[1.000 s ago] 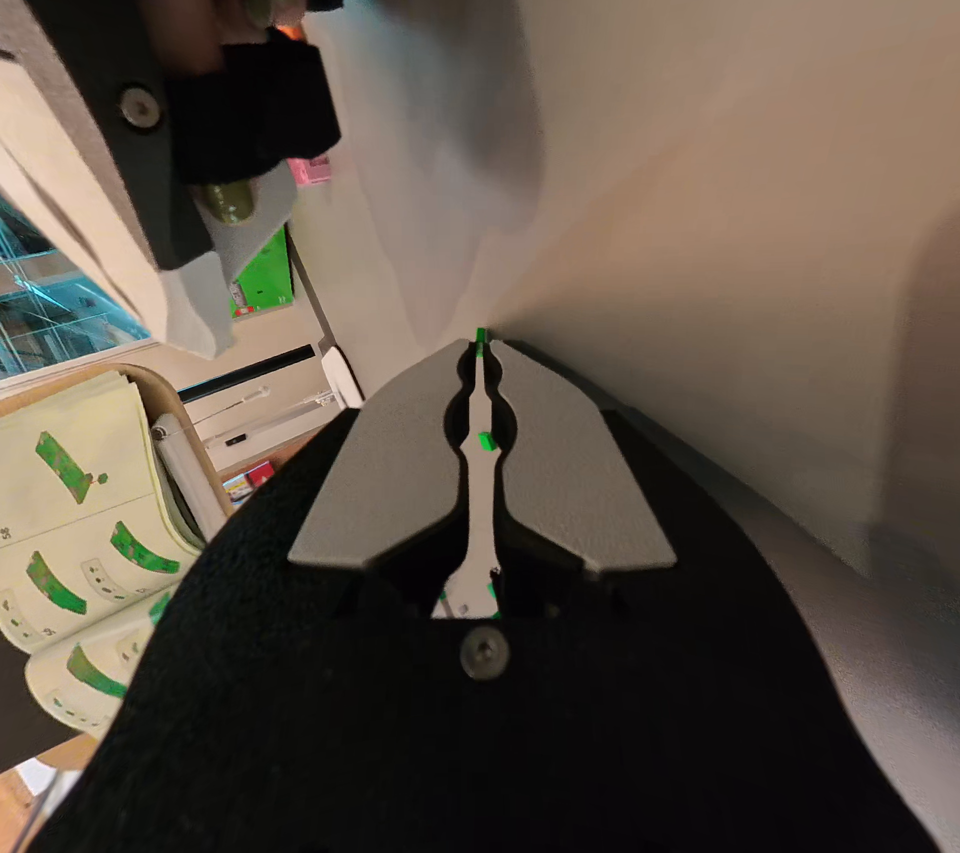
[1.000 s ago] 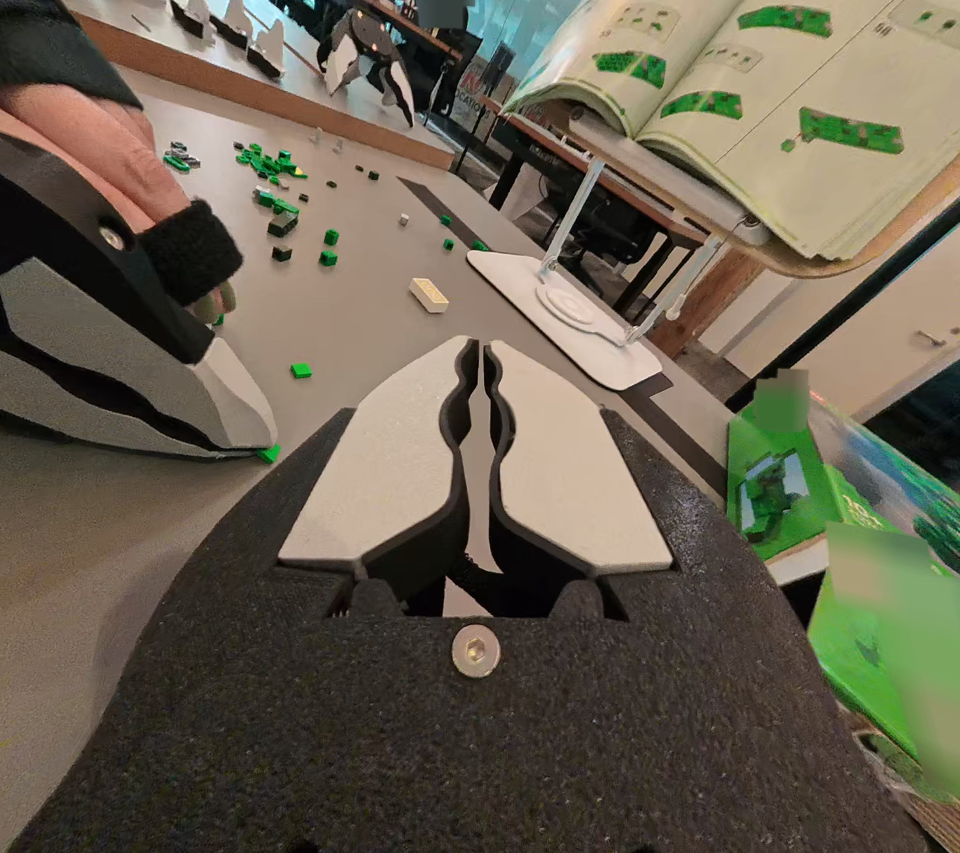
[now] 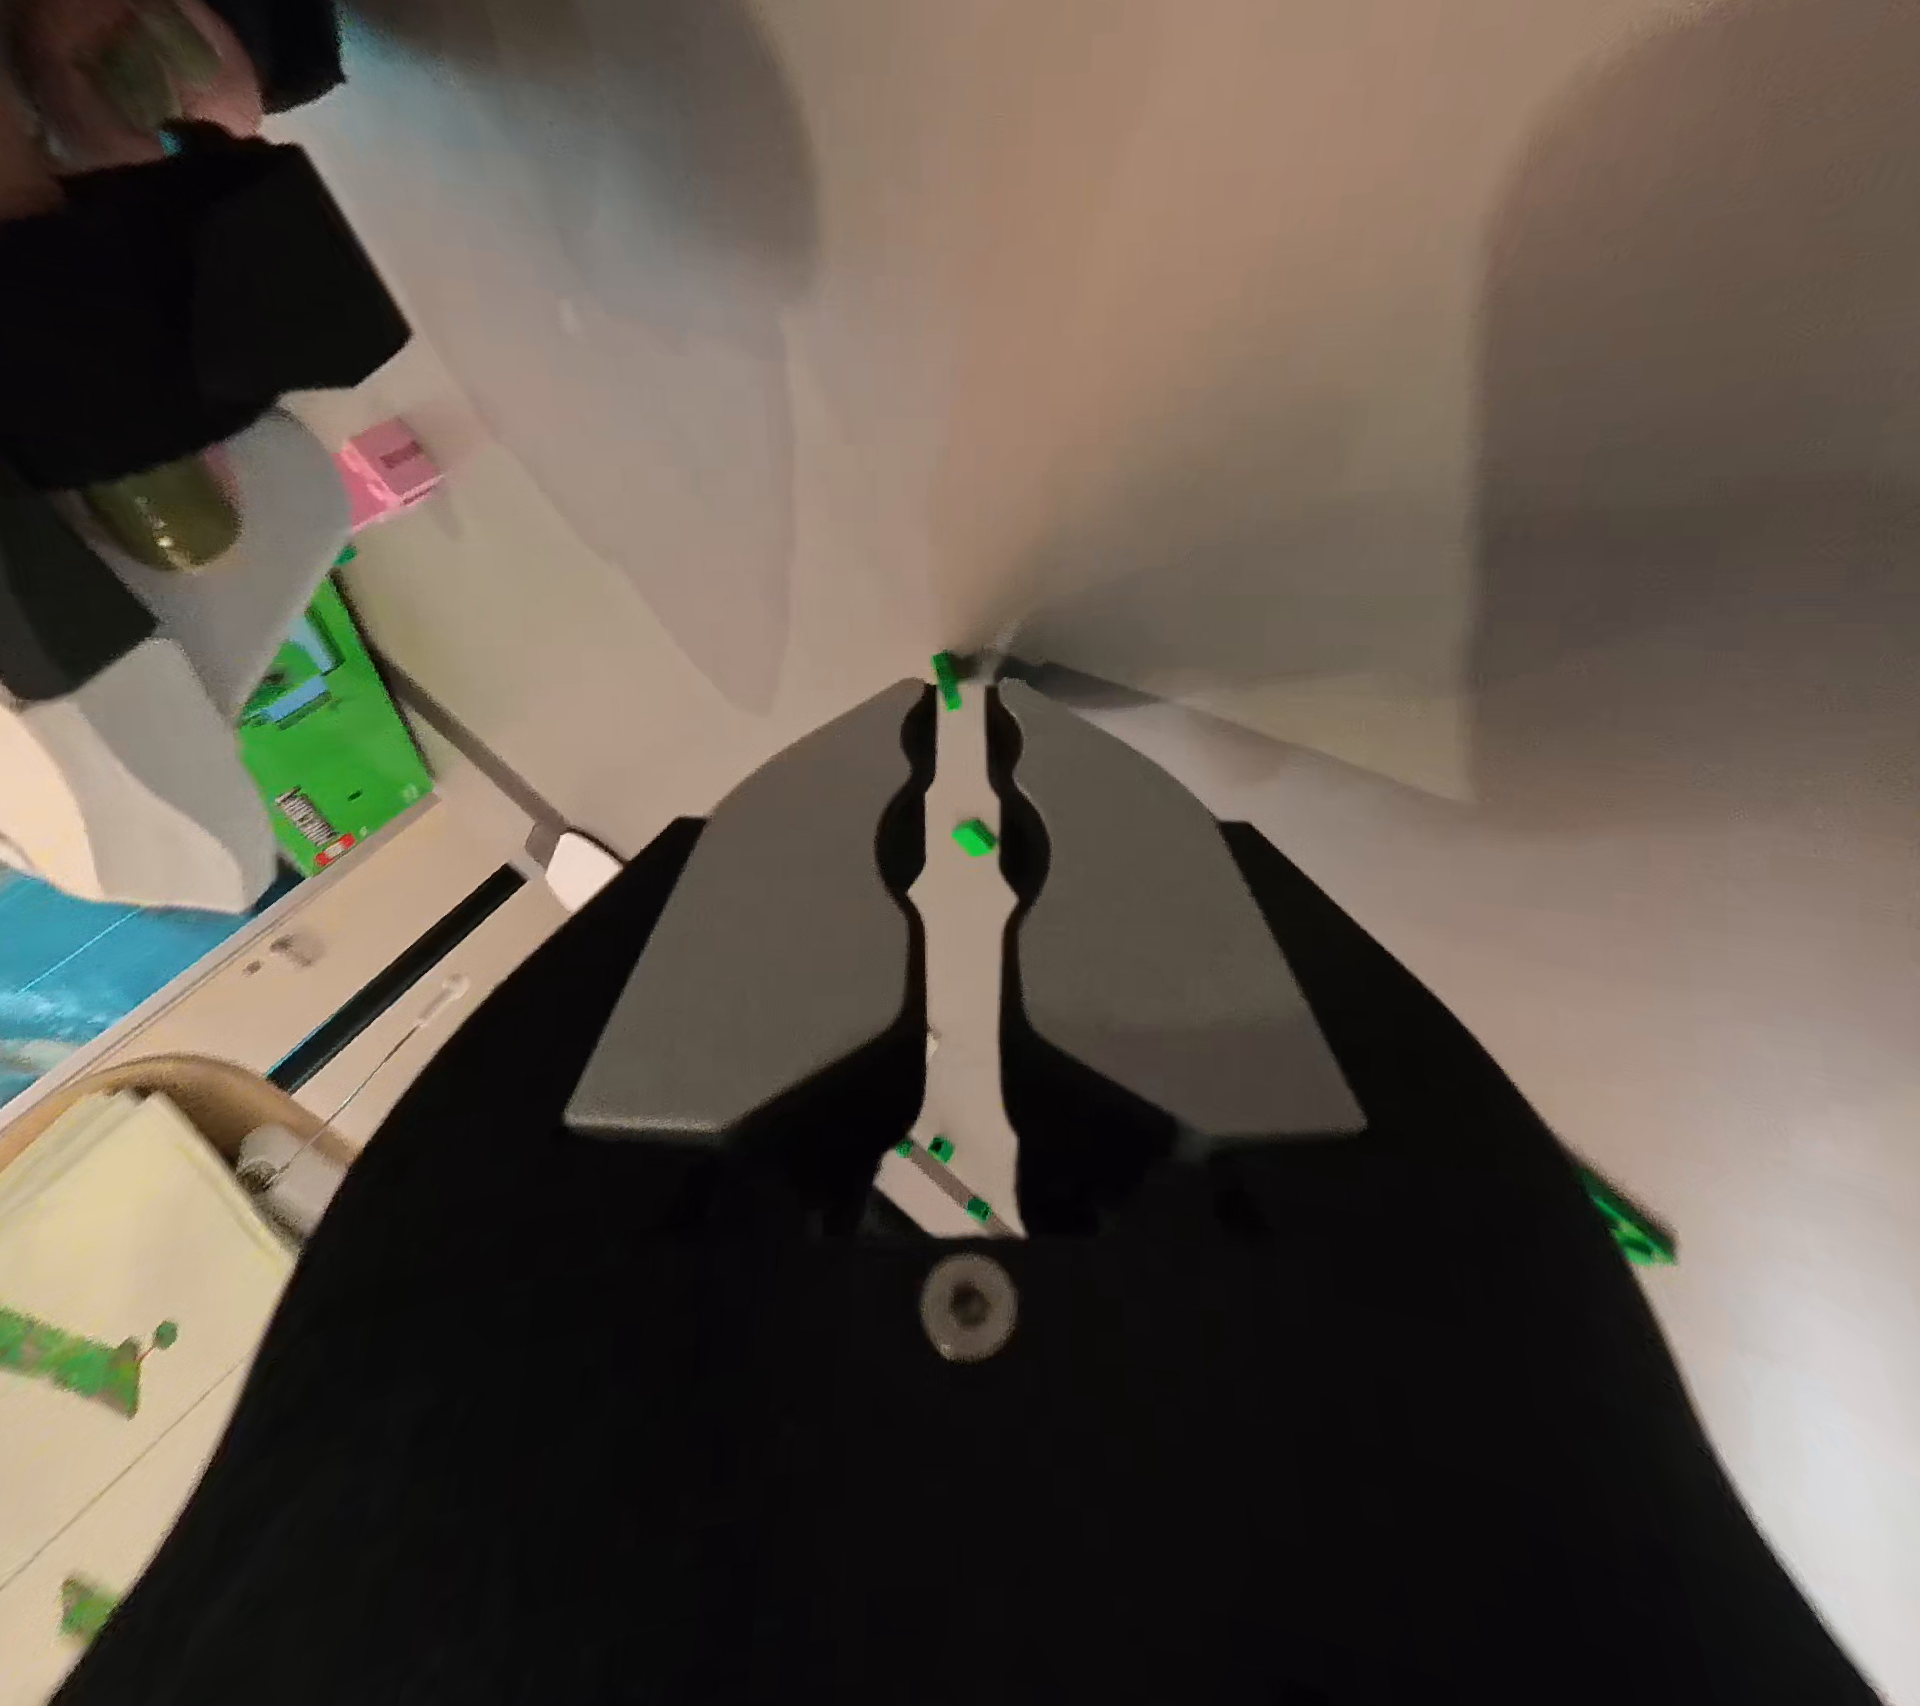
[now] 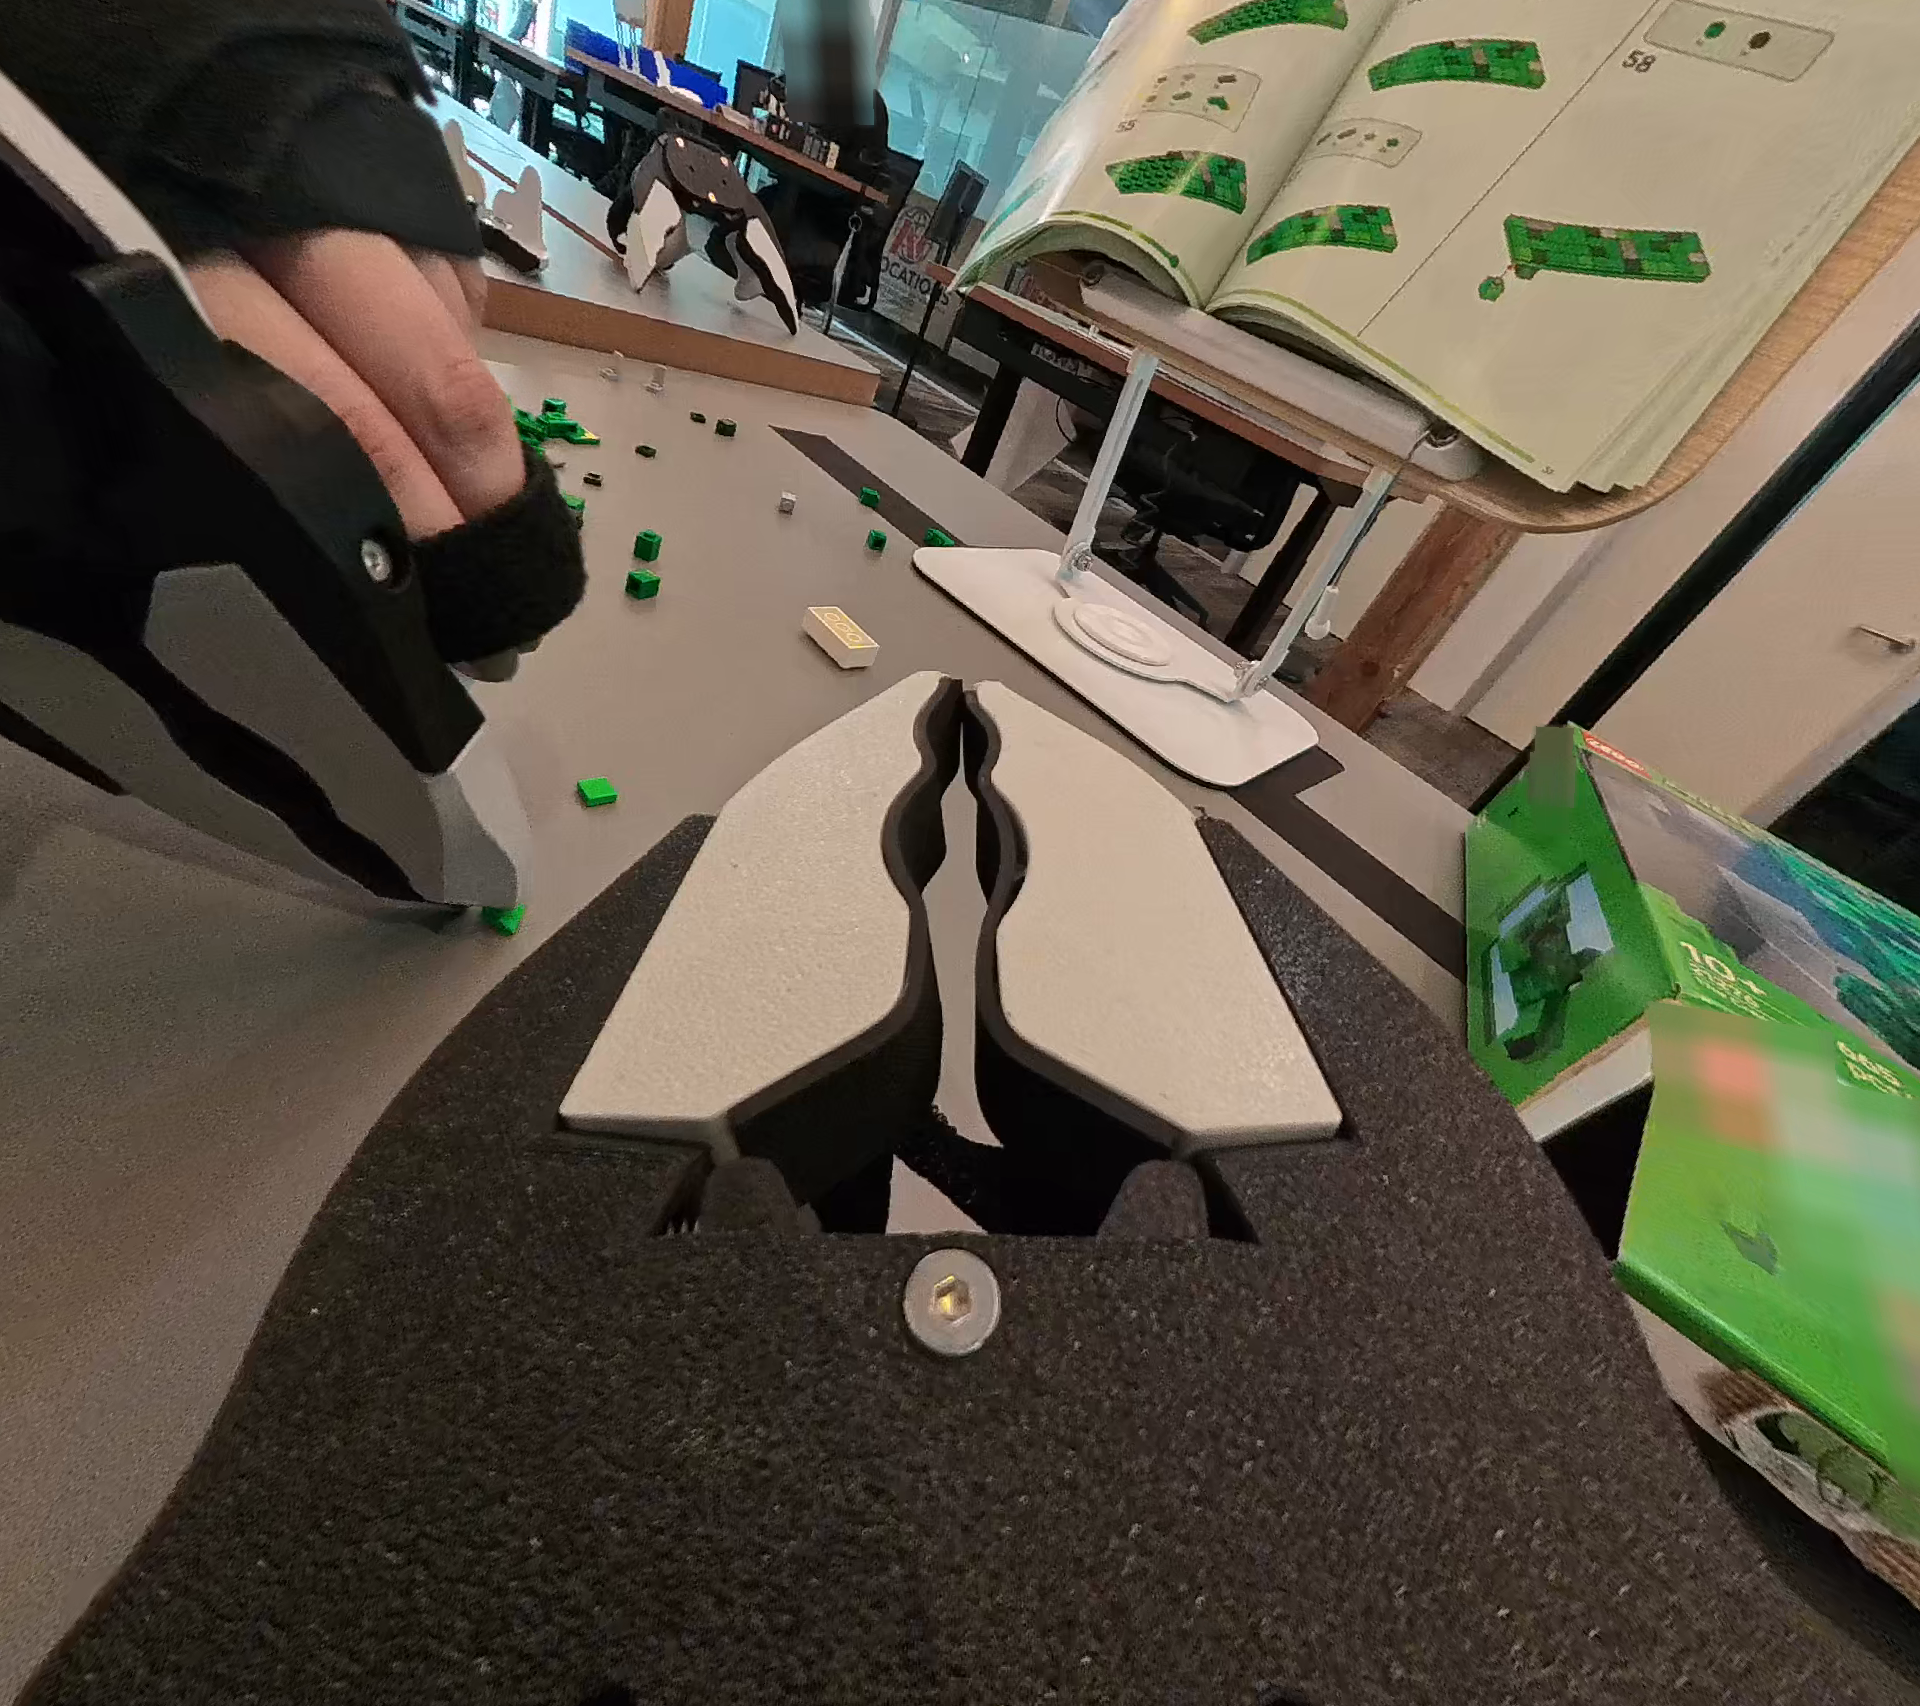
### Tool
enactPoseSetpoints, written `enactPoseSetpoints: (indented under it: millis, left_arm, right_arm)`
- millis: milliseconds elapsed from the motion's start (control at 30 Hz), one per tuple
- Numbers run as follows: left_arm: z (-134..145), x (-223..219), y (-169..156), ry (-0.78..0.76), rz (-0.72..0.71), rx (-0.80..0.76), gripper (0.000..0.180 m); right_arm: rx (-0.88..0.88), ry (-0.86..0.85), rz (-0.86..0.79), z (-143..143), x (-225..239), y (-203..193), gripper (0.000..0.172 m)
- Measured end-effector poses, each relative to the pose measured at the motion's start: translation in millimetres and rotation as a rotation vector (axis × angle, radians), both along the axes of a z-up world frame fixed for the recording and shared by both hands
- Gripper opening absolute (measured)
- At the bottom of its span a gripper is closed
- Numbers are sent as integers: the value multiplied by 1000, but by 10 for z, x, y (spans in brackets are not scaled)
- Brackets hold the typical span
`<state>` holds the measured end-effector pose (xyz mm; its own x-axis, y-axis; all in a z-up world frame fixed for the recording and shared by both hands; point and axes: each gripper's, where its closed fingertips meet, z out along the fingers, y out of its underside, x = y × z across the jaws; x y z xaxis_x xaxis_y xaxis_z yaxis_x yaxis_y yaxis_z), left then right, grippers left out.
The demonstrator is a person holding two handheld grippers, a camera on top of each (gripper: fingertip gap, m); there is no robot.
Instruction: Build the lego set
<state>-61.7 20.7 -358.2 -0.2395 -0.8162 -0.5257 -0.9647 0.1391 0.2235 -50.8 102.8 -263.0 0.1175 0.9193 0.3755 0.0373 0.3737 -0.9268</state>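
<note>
Green brick [image 3: 947,682] between parted left fingers [image 3: 831,877]; right fingers [image 4: 810,908] closed, bare.

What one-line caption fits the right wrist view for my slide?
Right tool shut and empty above grey table; left tool tips by a green brick.

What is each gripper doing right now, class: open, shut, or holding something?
Left gripper: slightly open, gripping nothing; a small green piece lies at its tips on the table.
Right gripper: shut, empty.
</note>
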Motion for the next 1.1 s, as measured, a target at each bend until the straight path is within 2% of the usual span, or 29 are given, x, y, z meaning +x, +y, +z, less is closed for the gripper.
enactPoseSetpoints:
  millis: [100,233,300,467,533,600,733,867,933,1000,1100]
  left_arm:
    - [-13,-27,-69,-17,25,-109,7]
    - [32,-114,-116,-44,96,-210,23]
    - [121,-174,-163,-100,150,-235,24]
    - [373,-506,-430,-502,488,-243,27]
    - [319,-704,-645,-585,606,-250,34]
    - [216,-783,-834,-646,665,-265,39]
    - [101,-824,-983,-729,730,-259,45]
    - [29,-915,-964,-762,777,-271,47]
    - [-9,-958,-1009,-771,793,-313,46]
    - [-23,-948,-1016,-791,795,-364,43]
    - [-22,-978,-982,-768,791,-373,34]
  right_arm:
    - [-3,1,-1,1,2,7,0]
    - [-4,3,-7,0,15,14,0]
    - [-3,4,-5,3,22,5,0]
    - [-5,-7,0,-5,17,10,0]
    - [5,-19,4,-25,1,-2,0]
    - [24,-35,15,-47,-16,-32,0]
    - [1,-128,193,-136,-109,-333,1]
    - [-129,-320,469,-249,-183,-790,22]
    - [-162,-434,557,-317,-260,-969,33]
    - [-152,-535,607,-387,-376,-1114,43]
    - [-80,-677,661,-525,-554,-1287,49]
